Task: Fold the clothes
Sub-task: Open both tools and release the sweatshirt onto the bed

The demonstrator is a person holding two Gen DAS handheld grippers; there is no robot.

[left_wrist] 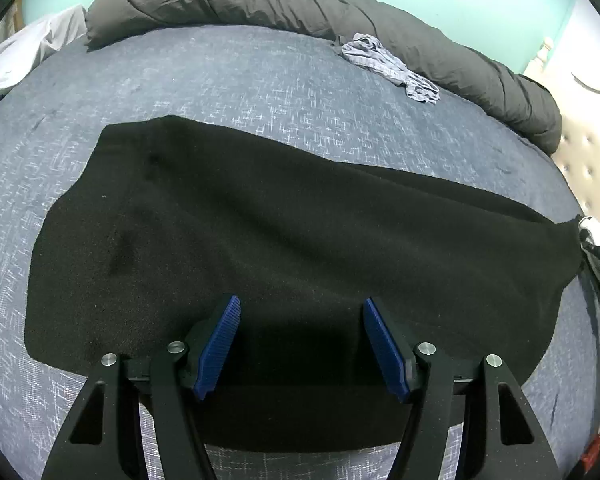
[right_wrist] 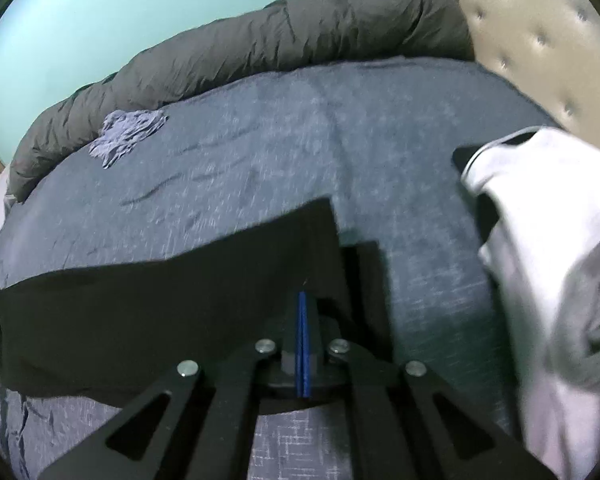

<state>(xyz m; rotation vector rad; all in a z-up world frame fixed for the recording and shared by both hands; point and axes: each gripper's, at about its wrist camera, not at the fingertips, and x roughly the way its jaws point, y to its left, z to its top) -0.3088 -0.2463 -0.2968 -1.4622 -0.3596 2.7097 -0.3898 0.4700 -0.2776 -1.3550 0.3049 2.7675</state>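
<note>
While the black cloth (left_wrist: 292, 240) lies spread across the blue bed (left_wrist: 220, 80), I judge the folding only begun: it looks laid out in a long band, perhaps doubled once, with further folds left. My left hand-held gripper (left_wrist: 300, 340) hovers over the near edge with its blue ribbed pads (left_wrist: 218, 346) standing apart and nothing pinched between them. My right hand-held gripper (right_wrist: 303, 344) has its pads pressed flat together at the cloth's far-right corner; the black fabric sits right around the tips, but I cannot tell whether any of it is caught between them.

Two more pieces seem to wait their turn: a crumpled pale blue garment (left_wrist: 392, 66) near the far side of the bed, and a white and grey heap (right_wrist: 540, 260) at my right, blurred.

That black cloth looks matte, thick and fleecy, with soft ripples and a straight cut edge. The bed cover is a woven blue with pale crosshatch flecks, lightly wrinkled. Behind it a dark grey duvet (left_wrist: 300, 4) lies rolled in a puffy, creased ridge, and a tufted beige headboard (right_wrist: 540, 40) stands at the right.
</note>
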